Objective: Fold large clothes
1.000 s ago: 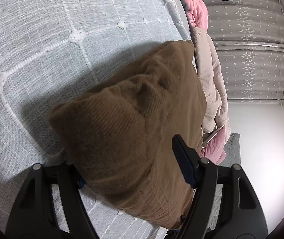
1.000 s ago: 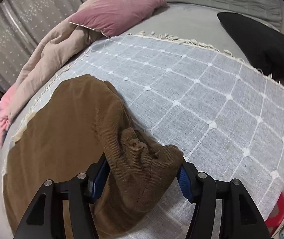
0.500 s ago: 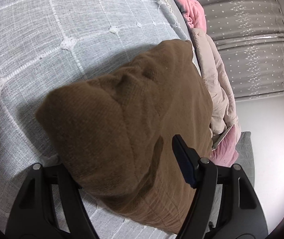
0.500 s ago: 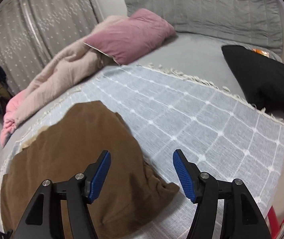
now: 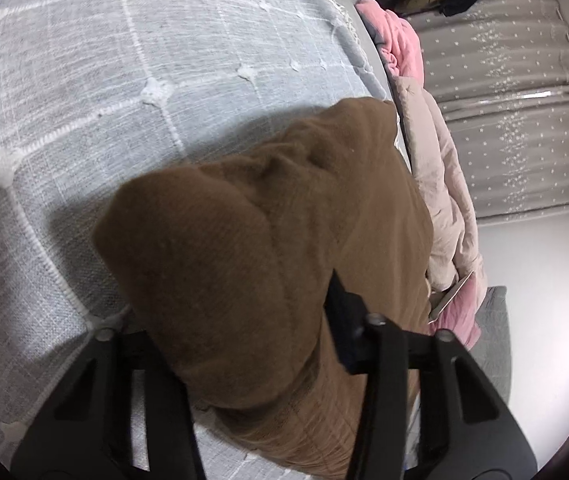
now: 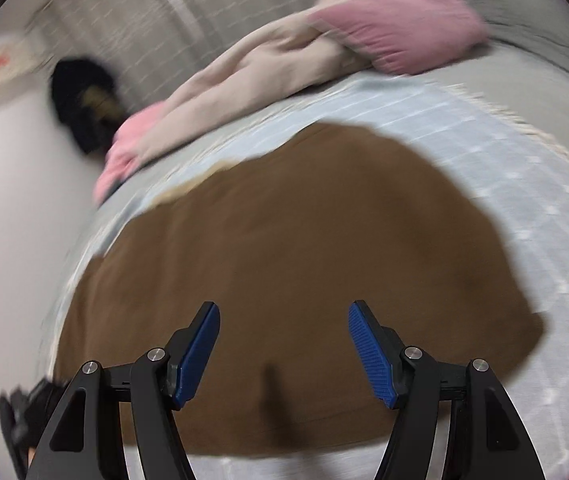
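A large brown corduroy garment [image 6: 292, 240] lies spread on the grey-blue checked bedspread [image 6: 524, 200]. In the left wrist view a bunched fold of the same brown garment [image 5: 244, 248] fills the space between my left gripper's fingers [image 5: 344, 320]; the left gripper [image 5: 240, 328] is shut on it and holds it lifted above the bedspread [image 5: 84, 80]. My right gripper [image 6: 282, 354] is open and empty, above the near part of the garment. The right view is motion-blurred.
A beige and pink duvet [image 6: 268, 64] and a pink pillow [image 6: 400, 36] lie along the bed's far edge, also seen in the left wrist view [image 5: 440, 184]. Dark clothes [image 6: 80, 96] hang by the dotted curtain [image 5: 524, 120]. A white wall is to the left.
My right gripper let go of the brown garment's fold, opened, and swung left over it. My left gripper keeps its hold and has carried the bunched cloth slightly up.
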Tool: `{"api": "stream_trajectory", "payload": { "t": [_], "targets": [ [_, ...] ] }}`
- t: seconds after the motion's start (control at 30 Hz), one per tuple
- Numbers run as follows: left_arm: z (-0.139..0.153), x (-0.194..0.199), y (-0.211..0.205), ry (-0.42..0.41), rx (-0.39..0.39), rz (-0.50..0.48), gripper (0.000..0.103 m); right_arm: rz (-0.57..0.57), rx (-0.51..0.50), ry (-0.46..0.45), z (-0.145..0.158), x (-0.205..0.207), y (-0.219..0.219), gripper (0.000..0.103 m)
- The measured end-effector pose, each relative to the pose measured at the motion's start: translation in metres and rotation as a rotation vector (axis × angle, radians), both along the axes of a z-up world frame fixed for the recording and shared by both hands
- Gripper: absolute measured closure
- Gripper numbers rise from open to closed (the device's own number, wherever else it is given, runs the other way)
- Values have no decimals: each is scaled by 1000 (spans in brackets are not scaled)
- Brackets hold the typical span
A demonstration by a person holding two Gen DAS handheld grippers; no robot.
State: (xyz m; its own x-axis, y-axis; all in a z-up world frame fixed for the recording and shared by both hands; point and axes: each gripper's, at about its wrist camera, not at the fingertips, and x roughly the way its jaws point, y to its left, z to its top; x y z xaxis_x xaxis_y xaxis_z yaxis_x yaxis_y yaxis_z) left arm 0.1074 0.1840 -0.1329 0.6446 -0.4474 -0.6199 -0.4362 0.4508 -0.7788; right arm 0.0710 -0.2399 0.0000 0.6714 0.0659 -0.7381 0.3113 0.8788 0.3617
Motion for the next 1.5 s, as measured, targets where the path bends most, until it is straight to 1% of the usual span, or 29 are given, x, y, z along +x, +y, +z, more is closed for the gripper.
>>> {"api": "stream_trajectory", "payload": {
  "t": [0.07, 0.13, 0.17, 0.23, 0.27, 0.33, 0.4, 0.47, 0.53, 0.6, 0.67, 0.73, 0.8, 0.87, 0.9, 0.93, 1.0, 1.03, 1.07, 1.1, 1.13, 1.17, 1.2, 1.23, 1.27, 1.33, 1.4, 1.43, 1.5],
  "targets": [
    [1, 2, -1, -7, -11, -8, 74, 95, 34, 21, -12, 13, 21, 35],
    [10, 0, -4, -49, 0, -10, 80, 179, 81, 46, -27, 25, 40, 35],
    [17, -1, -7, -68, 15, -12, 82, 201, 84, 59, -32, 30, 46, 35],
    [41, -4, -14, -174, 61, -40, 84, 255, 71, 70, -44, 38, 59, 35],
    [50, -5, -18, -216, 80, -58, 84, 285, 51, 98, -53, 44, 65, 35],
    [86, -9, -38, -360, 170, -136, 84, 321, 17, 109, -59, 49, 70, 35],
    [113, -17, -60, -472, 248, -200, 84, 354, 32, 110, -59, 51, 68, 35],
    [142, -27, -90, -581, 339, -287, 84, 375, 120, 102, -56, 51, 55, 35],
    [161, -38, -120, -655, 411, -357, 84, 374, 233, 103, -51, 49, 38, 35],
    [178, -49, -153, -722, 449, -435, 84, 344, 338, 97, -42, 45, 12, 35],
    [188, -57, -191, -776, 482, -524, 84, 293, 392, 40, -27, 35, -22, 35],
    [191, -62, -227, -809, 507, -614, 84, 237, 401, -20, -14, 22, -52, 35],
    [184, -67, -264, -821, 525, -719, 83, 154, 440, -81, -6, 6, -89, 35],
    [167, -73, -301, -815, 548, -835, 81, 61, 526, -132, -8, -12, -129, 35],
    [156, -75, -316, -802, 557, -890, 80, 25, 561, -150, -11, -18, -144, 35],
    [139, -76, -333, -771, 561, -973, 76, -11, 595, -168, -14, -24, -156, 35],
    [105, -77, -362, -685, 582, -1120, 72, -74, 669, -201, -23, -35, -176, 35],
    [86, -80, -374, -657, 629, -1176, 70, -90, 703, -211, -27, -37, -183, 35],
    [75, -85, -380, -676, 684, -1196, 69, -96, 755, -218, -35, -39, -189, 35],
    [69, -97, -384, -738, 766, -1200, 68, -92, 789, -218, -38, -41, -195, 35],
    [69, -104, -385, -770, 815, -1208, 61, -81, 832, -211, -44, -39, -196, 35],
    [75, -112, -385, -789, 838, -1238, 51, -71, 856, -201, -47, -39, -197, 35],
    [80, -115, -382, -798, 821, -1261, 46, -60, 866, -181, -49, -36, -194, 35],
    [88, -121, -376, -811, 783, -1296, 38, -52, 855, -159, -50, -33, -192, 34],
    [98, -124, -371, -824, 750, -1327, 35, -48, 828, -127, -49, -22, -188, 34],
    [111, -134, -356, -852, 696, -1390, 34, -37, 732, -38, -50, -6, -177, 34],
    [121, -137, -337, -865, 655, -1434, 32, -20, 672, -5, -48, 4, -171, 33],
    [126, -138, -325, -866, 633, -1444, 32, -9, 656, 2, -46, 8, -171, 29],
    [131, -138, -312, -856, 609, -1419, 31, 19, 643, 5, -44, 18, -167, 27]
  ]
}}
